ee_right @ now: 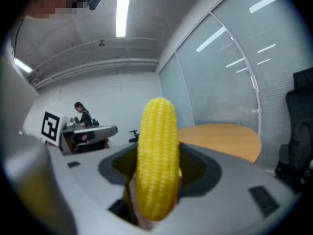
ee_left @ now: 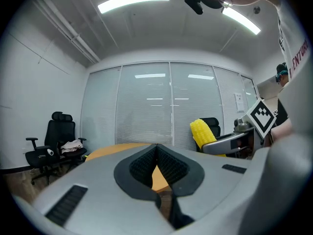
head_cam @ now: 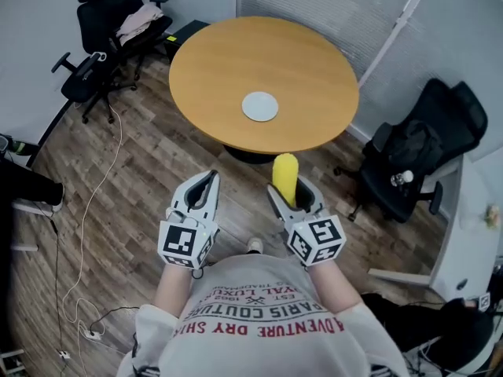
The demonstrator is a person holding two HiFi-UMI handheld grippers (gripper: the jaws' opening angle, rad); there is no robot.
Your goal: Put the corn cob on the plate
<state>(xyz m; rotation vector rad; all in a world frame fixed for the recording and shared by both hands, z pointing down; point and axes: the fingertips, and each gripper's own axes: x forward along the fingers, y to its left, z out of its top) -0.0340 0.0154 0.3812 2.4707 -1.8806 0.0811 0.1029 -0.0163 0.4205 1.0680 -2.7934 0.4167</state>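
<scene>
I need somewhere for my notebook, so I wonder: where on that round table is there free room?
Nearly everywhere. The round table holds only a small plate, toward its near edge. The wood left of, right of and behind the plate is bare. The crowding is off the table: an office chair at left, another chair at right.

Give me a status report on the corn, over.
Right tool shut on corn cob. Left tool shut, empty. Plate bare on table ahead. Nothing in the way.
</scene>
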